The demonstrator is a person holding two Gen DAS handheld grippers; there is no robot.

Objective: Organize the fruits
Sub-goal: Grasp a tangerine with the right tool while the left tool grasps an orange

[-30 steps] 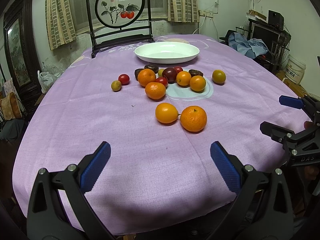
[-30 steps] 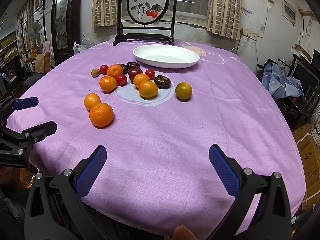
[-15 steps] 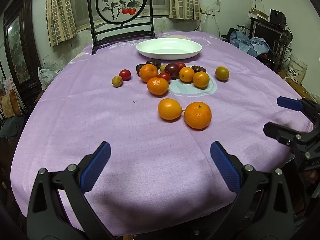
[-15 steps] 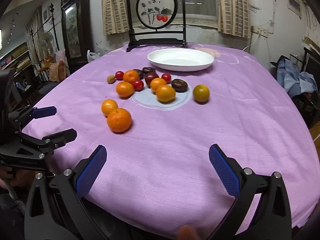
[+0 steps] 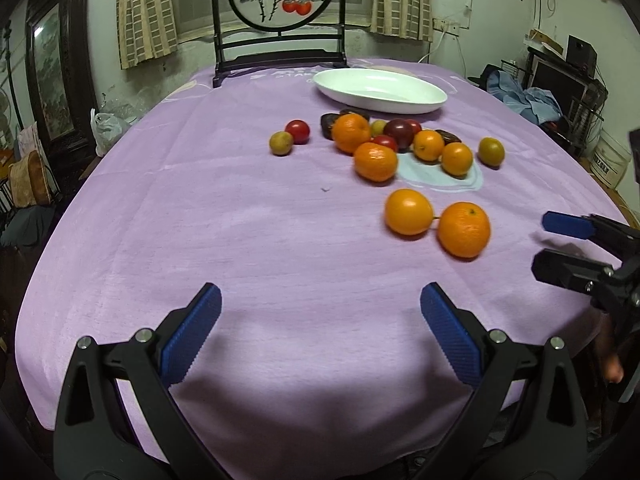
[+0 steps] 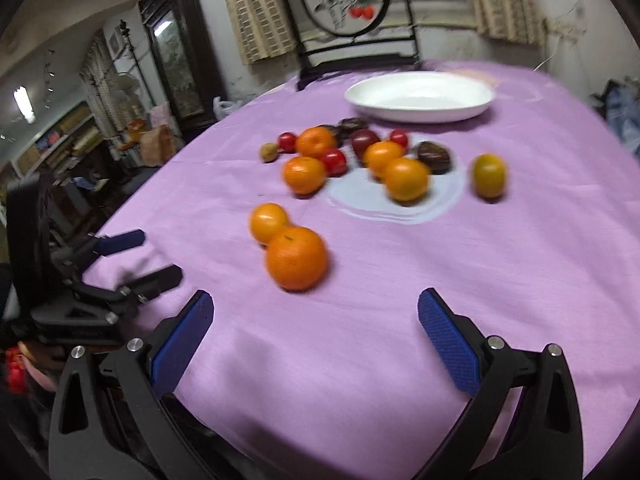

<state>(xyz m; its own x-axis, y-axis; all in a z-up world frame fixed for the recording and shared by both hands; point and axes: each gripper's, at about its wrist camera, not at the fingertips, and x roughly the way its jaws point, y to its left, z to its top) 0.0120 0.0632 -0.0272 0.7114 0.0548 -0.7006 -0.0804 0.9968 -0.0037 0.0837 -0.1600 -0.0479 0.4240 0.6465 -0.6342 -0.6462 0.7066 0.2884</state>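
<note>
Several oranges, red tomatoes, dark plums and yellow-green fruits lie on a purple tablecloth (image 5: 224, 220). The nearest orange (image 5: 464, 229) (image 6: 297, 258) touches a smaller orange (image 5: 408, 211) (image 6: 269, 222). An empty white oval dish (image 5: 380, 90) (image 6: 420, 96) sits behind the fruit cluster. My left gripper (image 5: 320, 332) is open and empty above the table's near edge; it also shows in the right wrist view (image 6: 140, 258). My right gripper (image 6: 316, 336) is open and empty, just short of the nearest orange; it also shows in the left wrist view (image 5: 560, 246).
A black-framed round painted screen (image 5: 280, 12) stands at the table's far edge. A dark cabinet (image 5: 52, 80) and bags stand at the left. Clothes and shelves (image 5: 560, 92) are at the right.
Both grippers have moved forward over the table toward the fruit. The right wrist view has swung left and the nearest orange is now much closer to it. Both stay open.
</note>
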